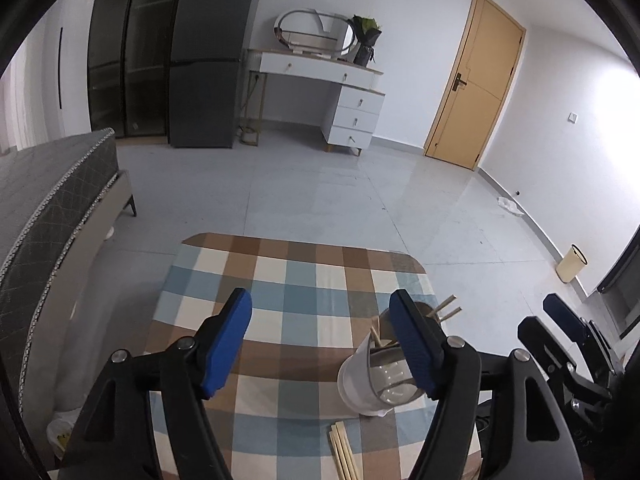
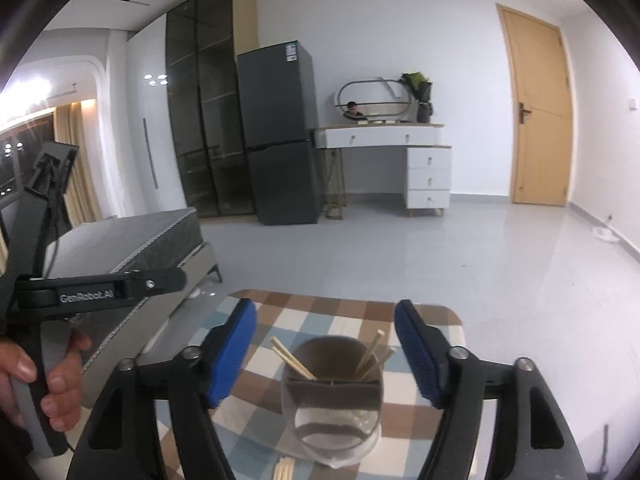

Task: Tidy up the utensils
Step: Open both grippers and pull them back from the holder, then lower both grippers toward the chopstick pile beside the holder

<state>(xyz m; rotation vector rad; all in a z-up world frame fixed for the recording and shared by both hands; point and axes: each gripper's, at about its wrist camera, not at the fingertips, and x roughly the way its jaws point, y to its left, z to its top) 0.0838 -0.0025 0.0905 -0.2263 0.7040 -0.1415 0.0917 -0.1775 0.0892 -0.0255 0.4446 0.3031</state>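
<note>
The left gripper (image 1: 320, 344) and right gripper (image 2: 326, 354) stood released, grasping nothing. The chopstick holder (image 2: 332, 400) stood between the right jaws, untouched. Loose chopsticks (image 1: 346, 450) lay at its 6 o'clock.

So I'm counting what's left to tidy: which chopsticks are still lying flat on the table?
The bundle at the table's near edge, just in front of the cup; the others stand inside it.

Each tool (image 1: 320, 338) (image 2: 326, 350) has black arms with silver screws and ribbed blue pads (image 1: 226, 342); one arm reads "GenRobot.AI".
</note>
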